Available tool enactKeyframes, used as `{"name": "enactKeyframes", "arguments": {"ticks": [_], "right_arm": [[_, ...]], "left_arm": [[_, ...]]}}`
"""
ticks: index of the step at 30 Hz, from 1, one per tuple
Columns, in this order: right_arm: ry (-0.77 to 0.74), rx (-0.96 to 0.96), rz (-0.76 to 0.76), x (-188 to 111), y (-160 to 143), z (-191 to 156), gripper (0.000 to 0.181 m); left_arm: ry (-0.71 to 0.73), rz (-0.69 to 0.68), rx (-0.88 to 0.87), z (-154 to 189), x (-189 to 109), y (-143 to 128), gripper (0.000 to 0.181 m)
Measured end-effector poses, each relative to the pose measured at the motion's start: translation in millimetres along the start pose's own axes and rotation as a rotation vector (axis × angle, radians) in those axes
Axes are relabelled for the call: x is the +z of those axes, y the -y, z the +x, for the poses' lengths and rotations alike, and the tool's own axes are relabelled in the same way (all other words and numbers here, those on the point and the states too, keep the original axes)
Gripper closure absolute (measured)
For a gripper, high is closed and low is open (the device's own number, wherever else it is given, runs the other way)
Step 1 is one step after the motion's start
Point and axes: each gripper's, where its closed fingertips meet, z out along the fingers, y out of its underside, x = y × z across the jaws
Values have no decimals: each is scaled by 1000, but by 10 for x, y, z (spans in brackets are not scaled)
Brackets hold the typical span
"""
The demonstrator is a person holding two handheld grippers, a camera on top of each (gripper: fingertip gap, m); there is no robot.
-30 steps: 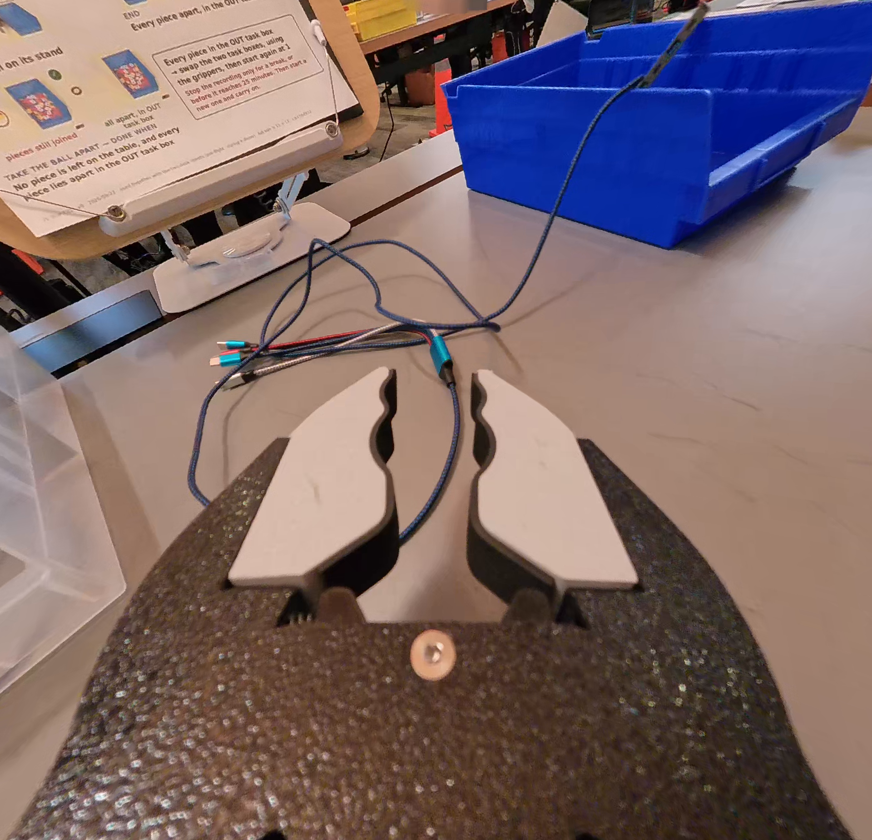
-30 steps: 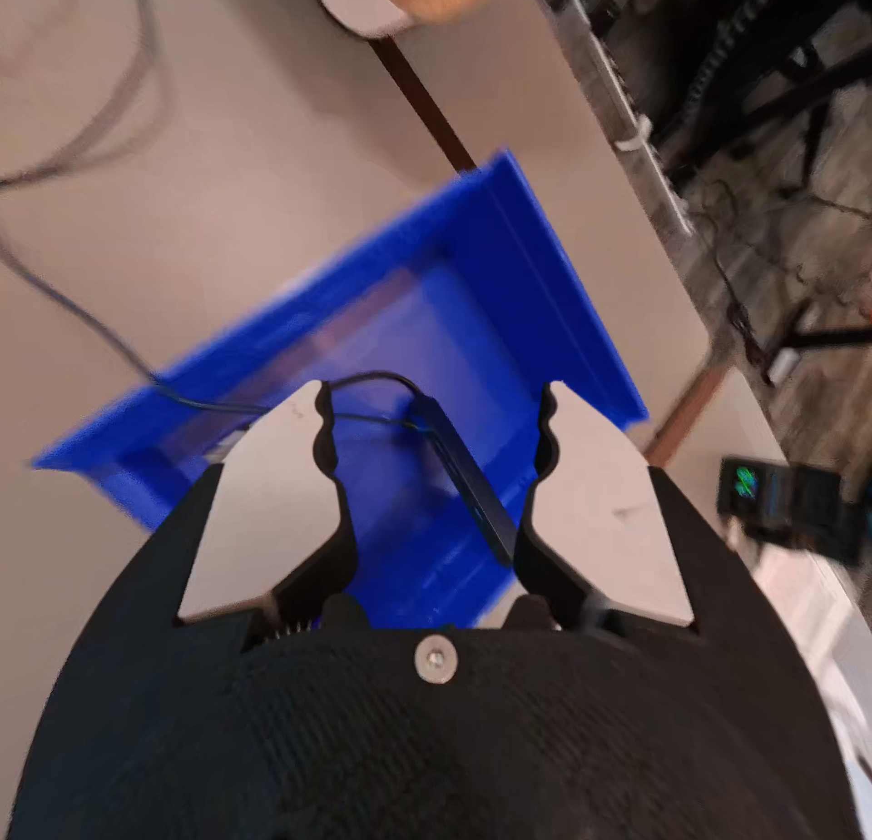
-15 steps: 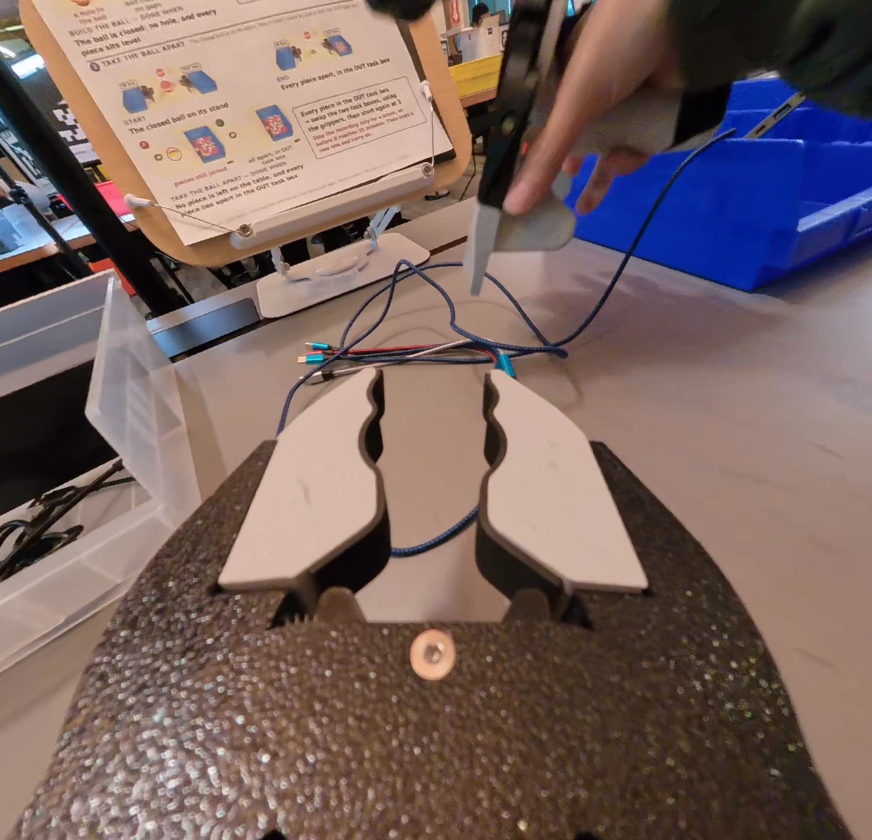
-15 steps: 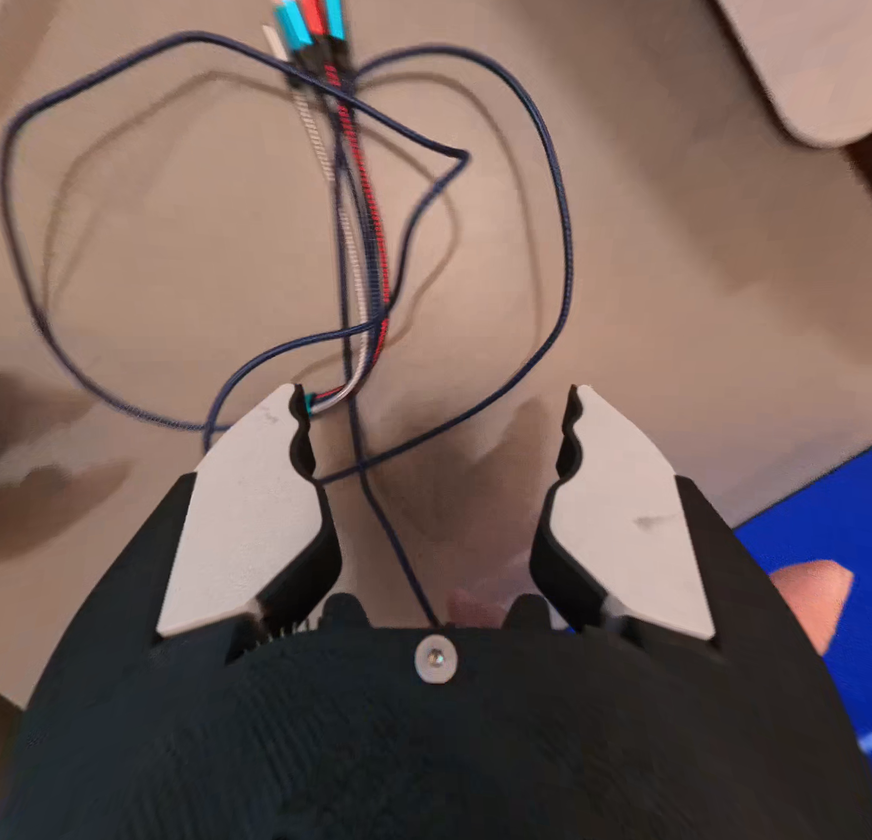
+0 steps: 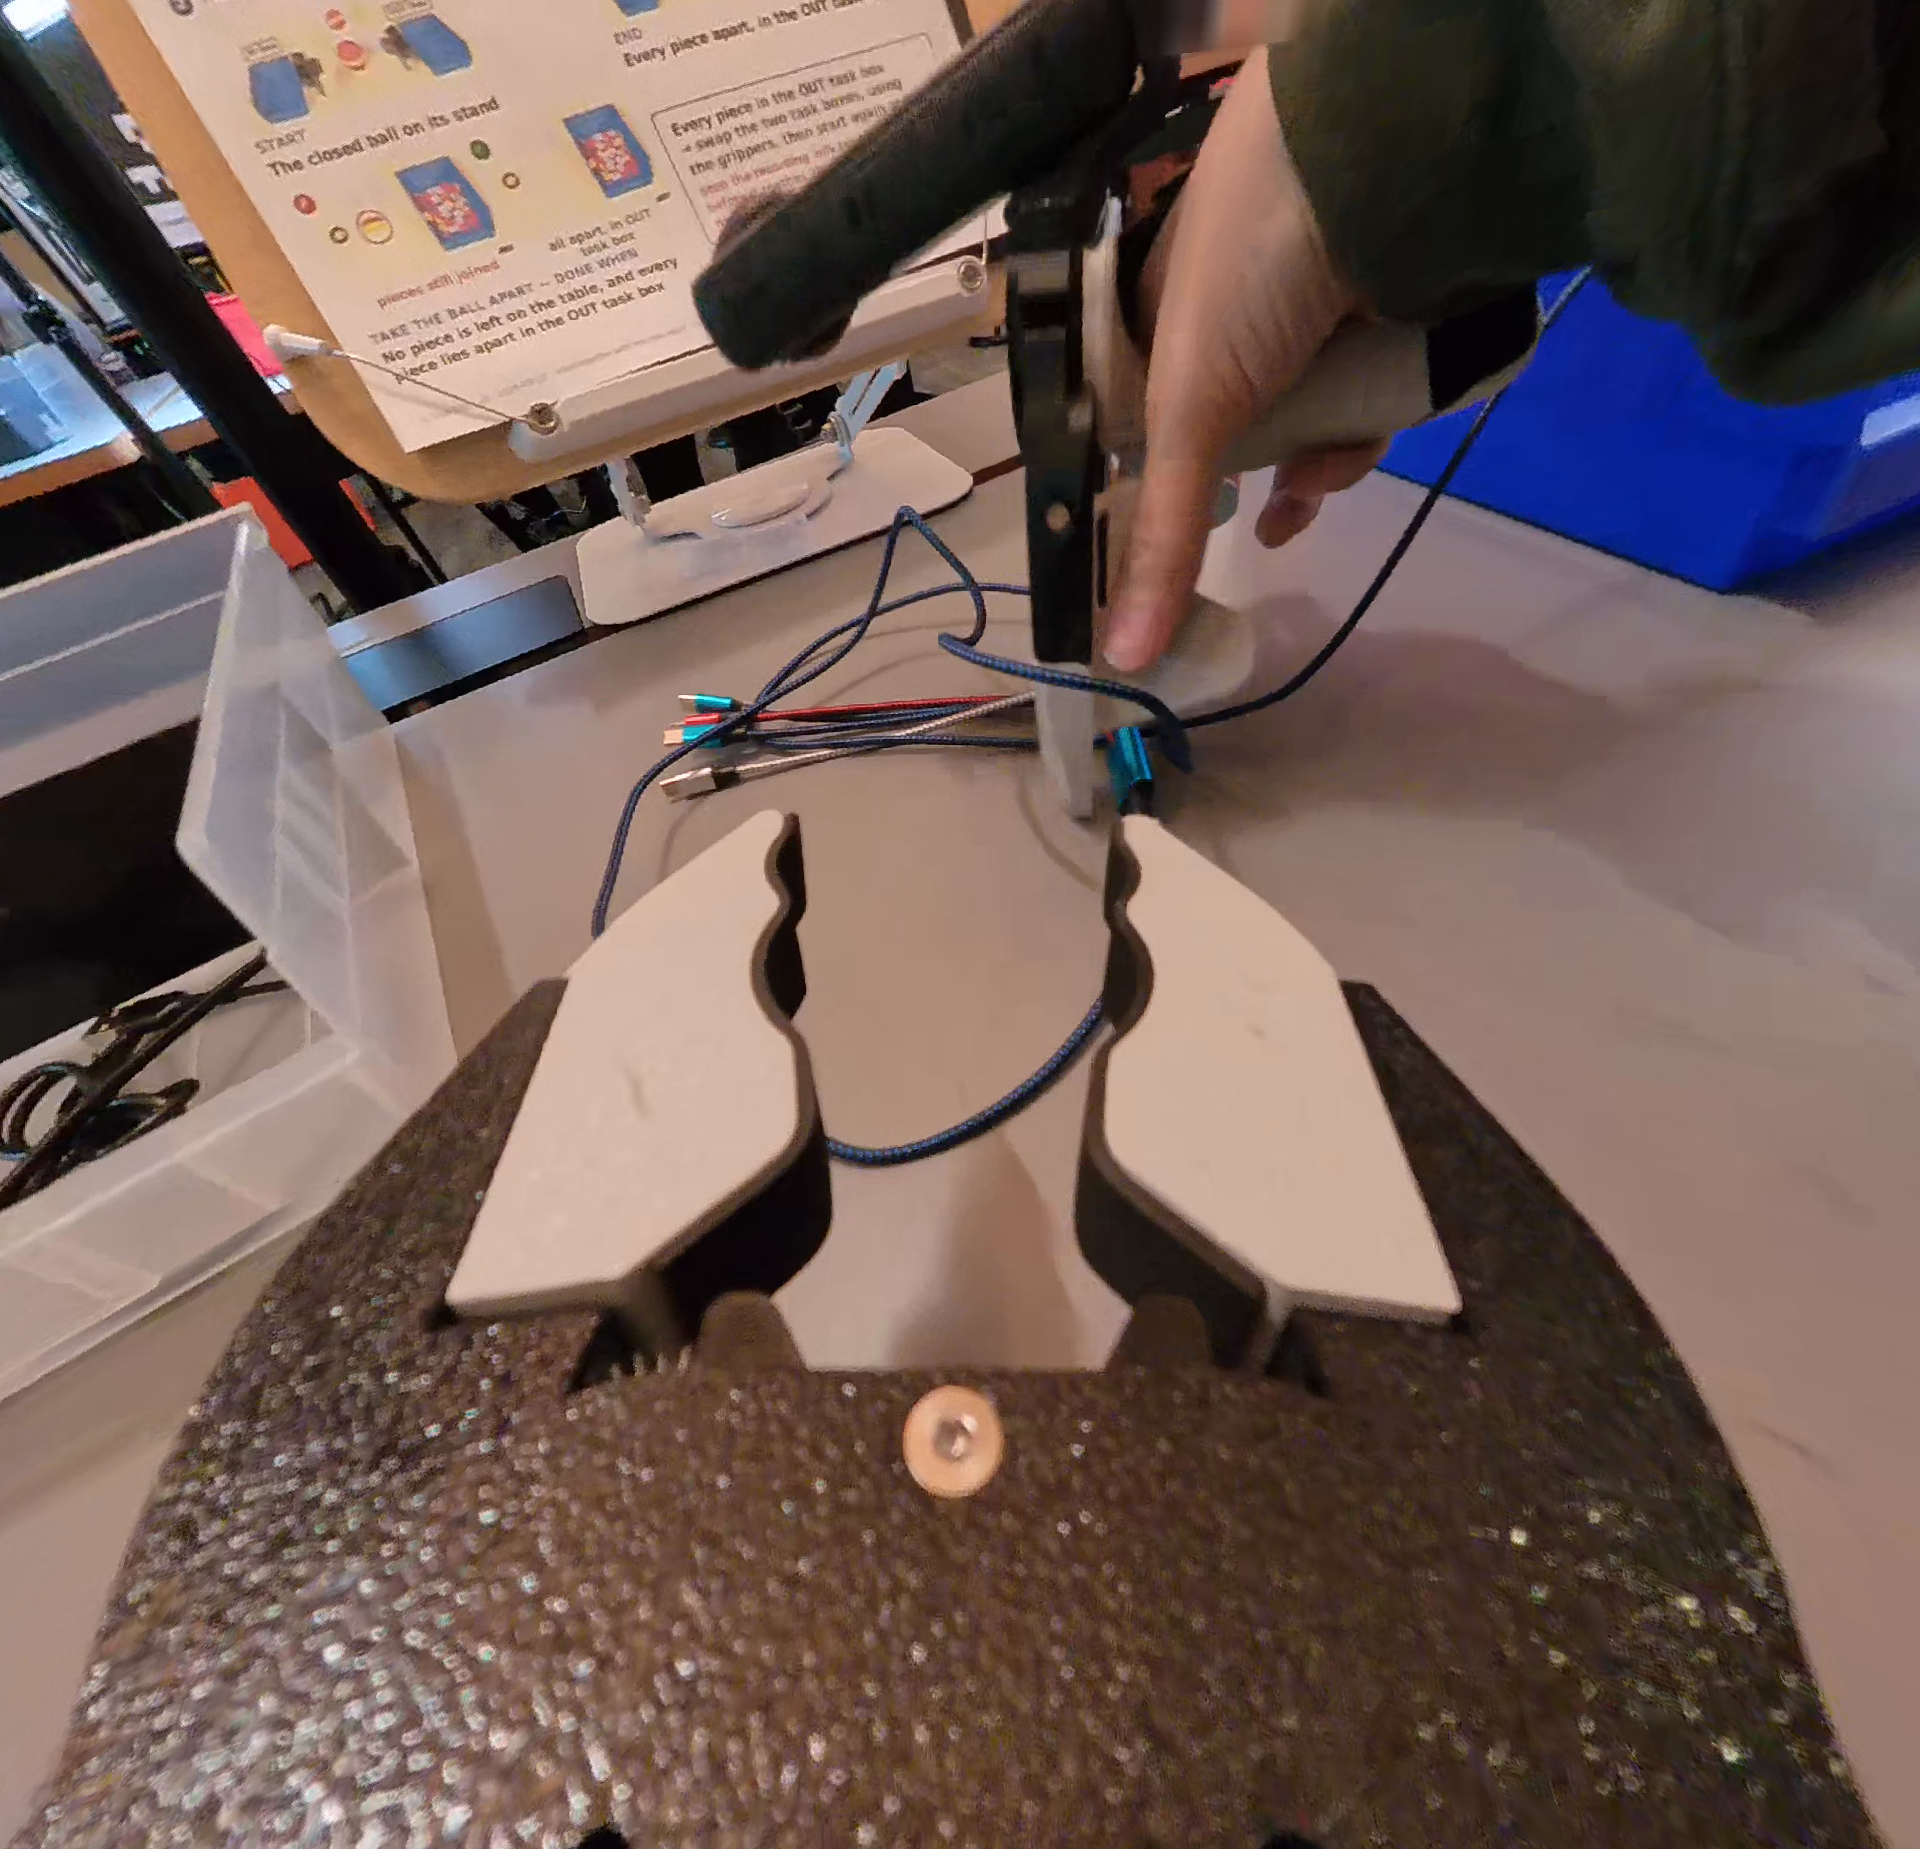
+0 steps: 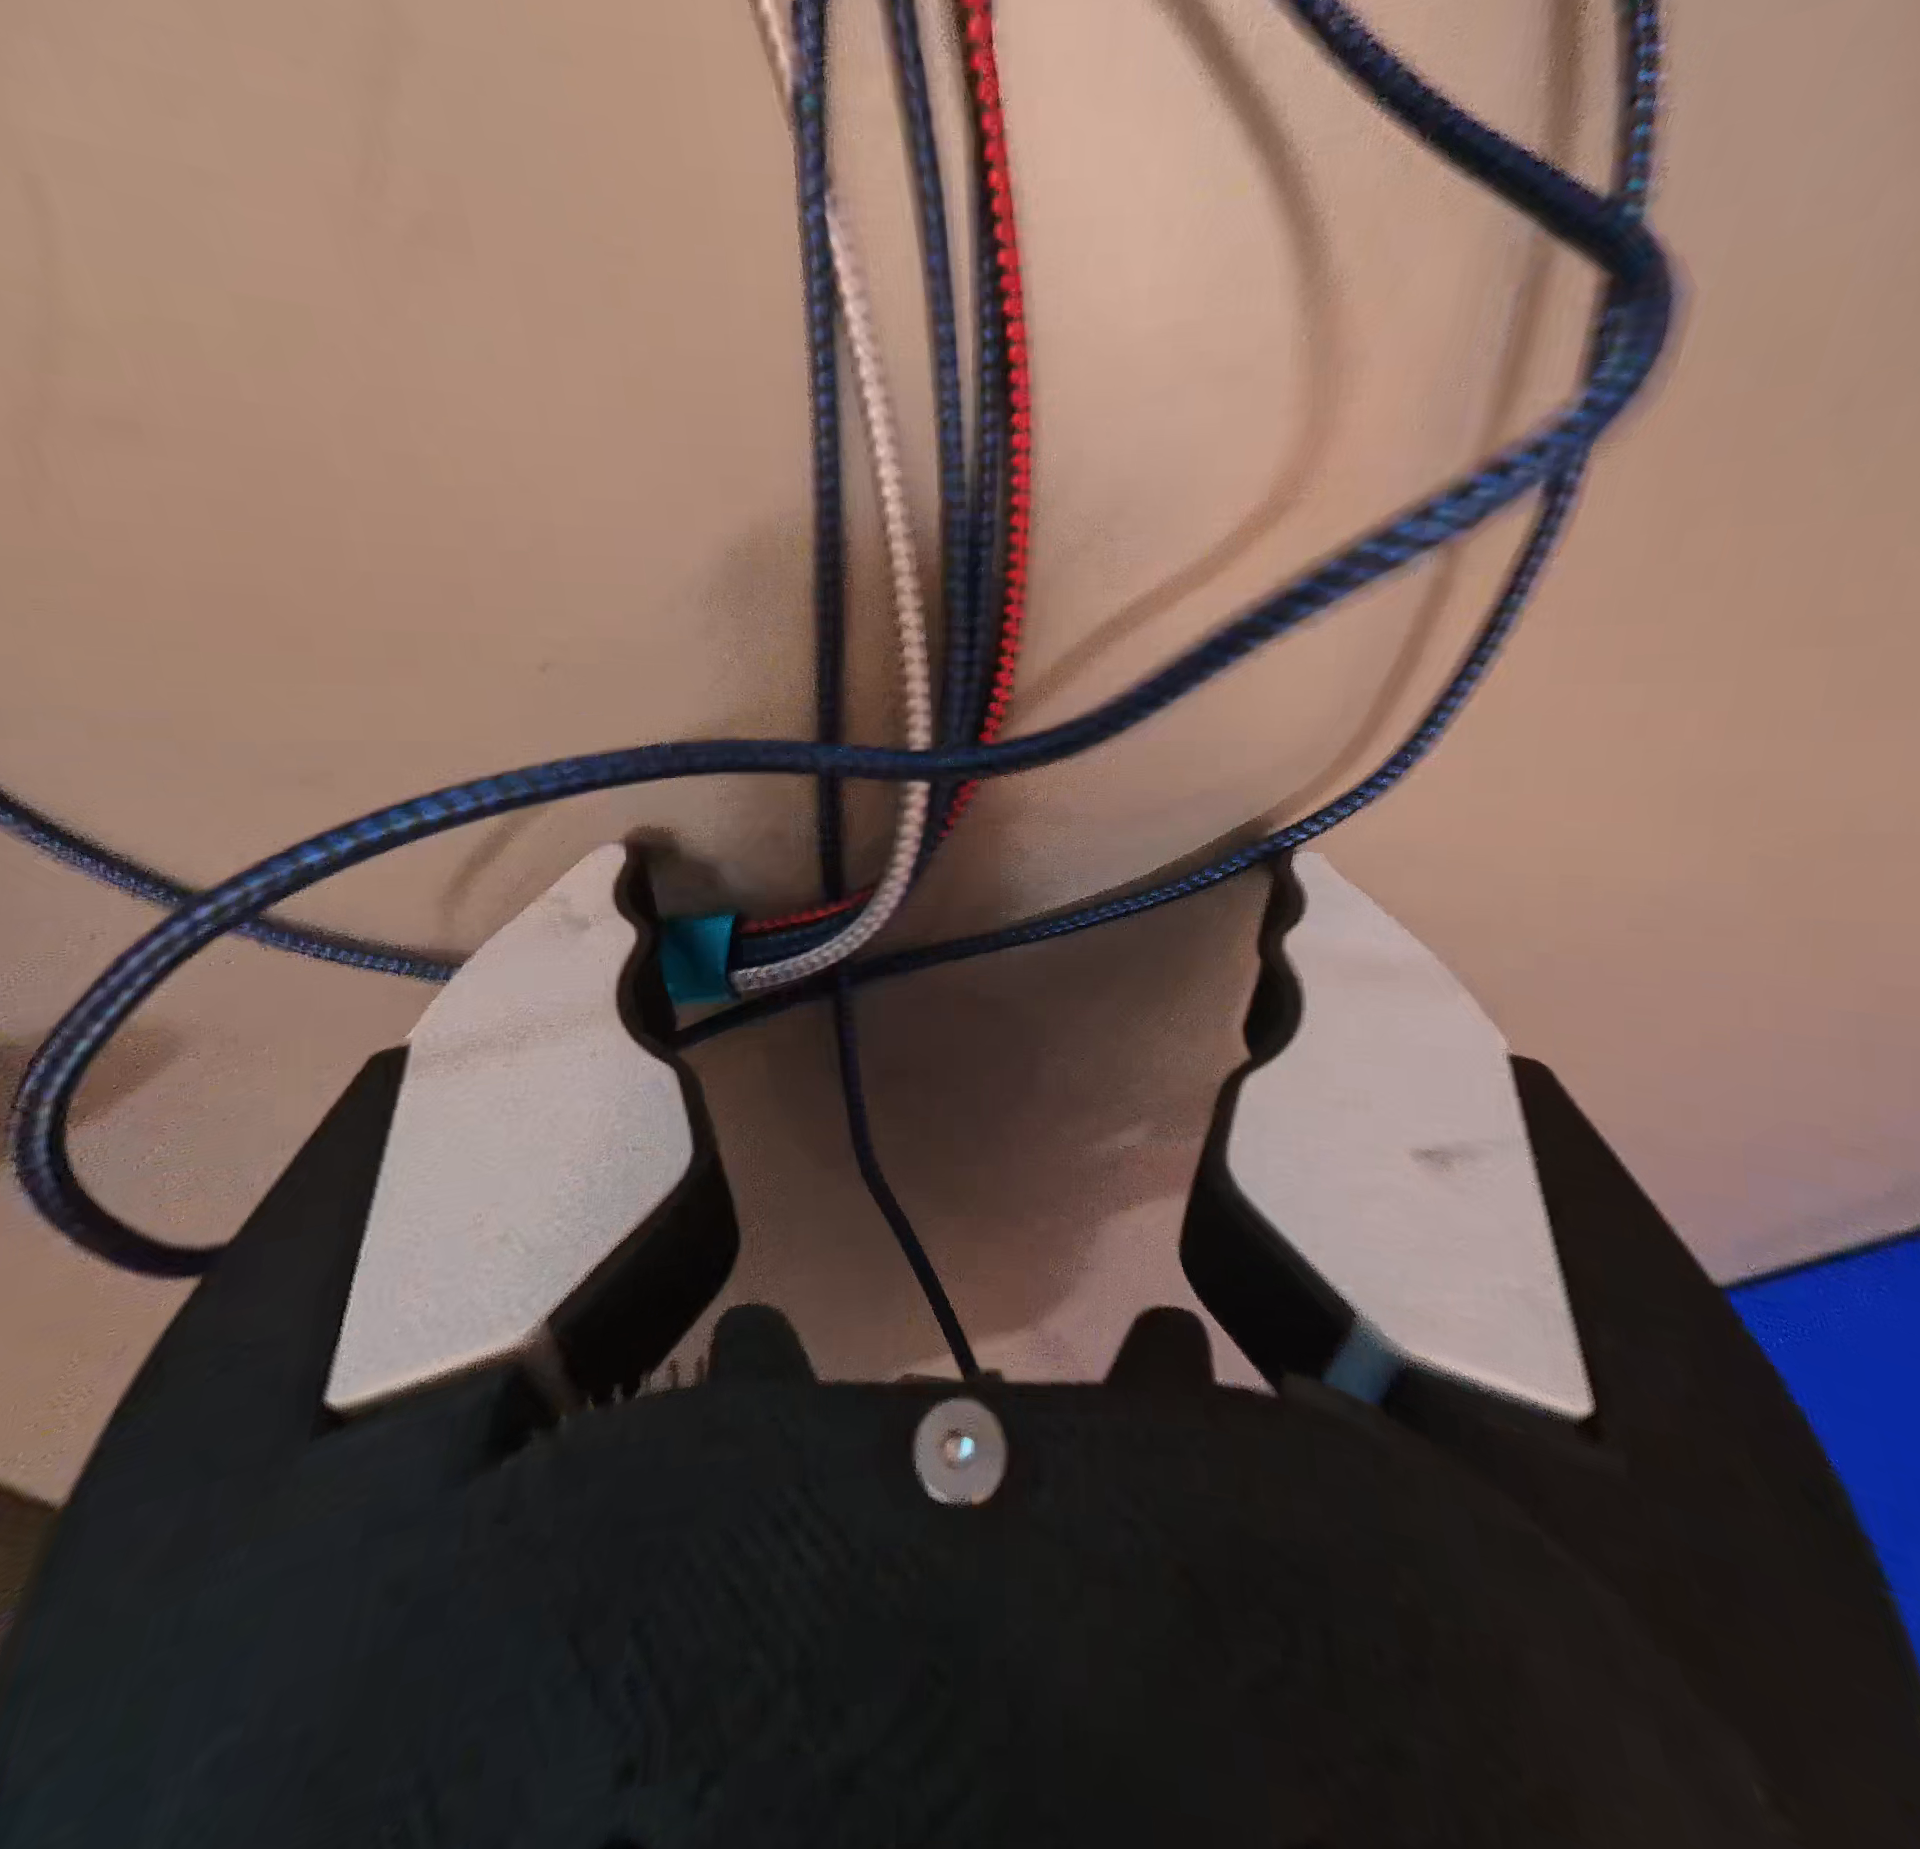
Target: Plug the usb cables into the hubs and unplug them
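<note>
A multi-head USB cable lies on the grey table (image 5: 1558, 968): blue braided cord (image 5: 966, 1124), red, silver and blue leads with plugs (image 5: 707, 719), joined at a teal splitter (image 5: 1127, 765). My left gripper (image 5: 951, 864) is open and empty, low over the table, with a loop of the blue cord between its fingers. My right gripper (image 6: 951, 906) is open and points down at the table. The teal splitter (image 6: 696, 952) sits just inside its left finger (image 6: 540, 1072), ungripped. The right gripper (image 5: 1075, 760) also shows in the left wrist view, held by a hand (image 5: 1226, 365). No hub is in view.
A blue bin (image 5: 1662, 469) stands at the back right, and the blue cord runs toward it. A clear plastic box (image 5: 260, 864) holding dark cables is at the left. An instruction board on a white stand (image 5: 623, 189) is behind the cables.
My right gripper has left the blue bin and come down to the table beside the teal splitter. My left gripper has opened wider and drawn back a little from the plugs.
</note>
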Motion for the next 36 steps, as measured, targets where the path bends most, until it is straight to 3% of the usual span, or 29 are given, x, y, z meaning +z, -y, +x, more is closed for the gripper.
{"name": "enactKeyframes", "arguments": {"ticks": [4, 6, 12, 16, 20, 23, 26, 30, 33, 36], "right_arm": [[3, -41, -13, -40, 27, -88, 98], [-13, -80, 14, -71, 64, -115, 167], [-42, -218, 33, -70, 39, -223, 178], [-140, -362, 38, -201, -22, -226, 178], [-146, -325, 208, -806, 39, -83, 178], [-201, -238, 364, -1480, -34, 267, 178], [-292, -125, 507, -2185, -291, 735, 178], [-535, 55, 556, -2901, -1001, 1526, 178], [-691, 218, 548, -3157, -1649, 2051, 178], [-738, 317, 476, -3014, -2150, 2333, 178]], "left_arm": [[14, 10, -24, -36, -16, 9, 128], [21, 12, -26, -47, -20, 11, 128], [47, 13, -38, -93, -33, 7, 129], [147, 14, -27, -246, -88, -5, 130], [355, 174, -80, -582, -355, 196, 134], [378, 235, -147, -659, -444, 232, 138], [329, 191, -159, -597, -373, 174, 136], [301, 167, -120, -525, -326, 168, 136], [290, 158, -120, -509, -309, 157, 136], [289, 160, -126, -514, -309, 158, 136]]}}
